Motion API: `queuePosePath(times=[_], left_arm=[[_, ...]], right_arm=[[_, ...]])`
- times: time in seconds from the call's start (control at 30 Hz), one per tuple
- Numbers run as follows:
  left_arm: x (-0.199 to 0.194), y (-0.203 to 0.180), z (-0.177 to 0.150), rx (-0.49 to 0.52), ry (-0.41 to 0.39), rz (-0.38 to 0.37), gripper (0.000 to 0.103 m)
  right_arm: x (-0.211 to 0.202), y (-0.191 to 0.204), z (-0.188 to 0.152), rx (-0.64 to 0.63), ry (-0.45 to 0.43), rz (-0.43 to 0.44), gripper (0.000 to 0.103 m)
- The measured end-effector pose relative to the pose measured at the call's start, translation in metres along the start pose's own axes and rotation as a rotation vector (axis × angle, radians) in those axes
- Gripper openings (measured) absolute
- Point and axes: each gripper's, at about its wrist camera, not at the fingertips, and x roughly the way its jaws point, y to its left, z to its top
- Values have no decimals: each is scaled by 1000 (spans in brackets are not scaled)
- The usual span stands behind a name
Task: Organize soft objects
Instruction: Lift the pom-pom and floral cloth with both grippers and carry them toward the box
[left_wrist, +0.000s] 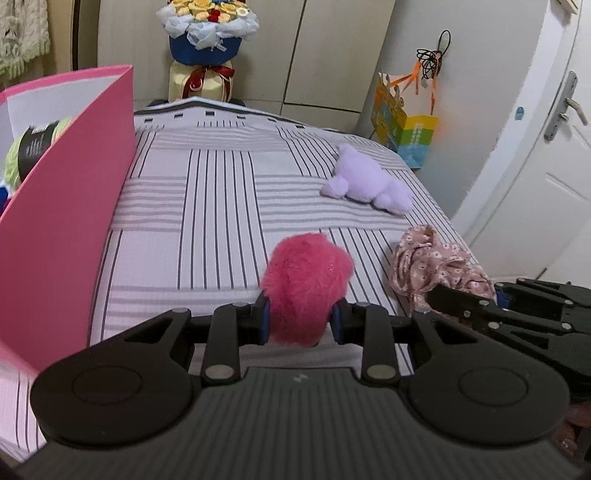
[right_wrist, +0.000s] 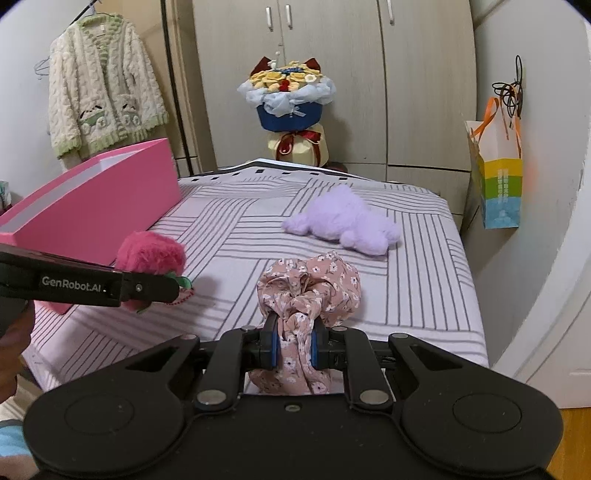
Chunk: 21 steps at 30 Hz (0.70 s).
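Observation:
My left gripper (left_wrist: 300, 320) is shut on a fluffy pink plush ball (left_wrist: 308, 288), held above the striped bed (left_wrist: 207, 206). In the right wrist view the same pink plush ball (right_wrist: 151, 254) hangs at the left, in front of the pink box (right_wrist: 92, 206). My right gripper (right_wrist: 293, 345) is shut on a bunched pink floral cloth (right_wrist: 310, 284), lifted over the bed's near edge; the floral cloth (left_wrist: 432, 266) also shows at the right of the left wrist view. A lilac plush toy (right_wrist: 343, 221) lies on the bed farther back, untouched.
The open pink box (left_wrist: 70, 206) stands on the bed's left side with a green yarn ball (left_wrist: 22, 155) inside. A bouquet (right_wrist: 288, 96) stands beyond the bed's far end. A colourful paper bag (right_wrist: 498, 184) hangs on the right wall. A cardigan (right_wrist: 103, 88) hangs at back left.

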Motion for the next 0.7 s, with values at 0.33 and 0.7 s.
queuePosePath(times=[0.33,0.7], left_arm=[[-42,12,-18,40,120,-40,29],[-106,43,-26,-10,159,-84,29]], right_arm=[[-30,14,0,60,71,132,19],[-49,58,17,-11,165,317,19]])
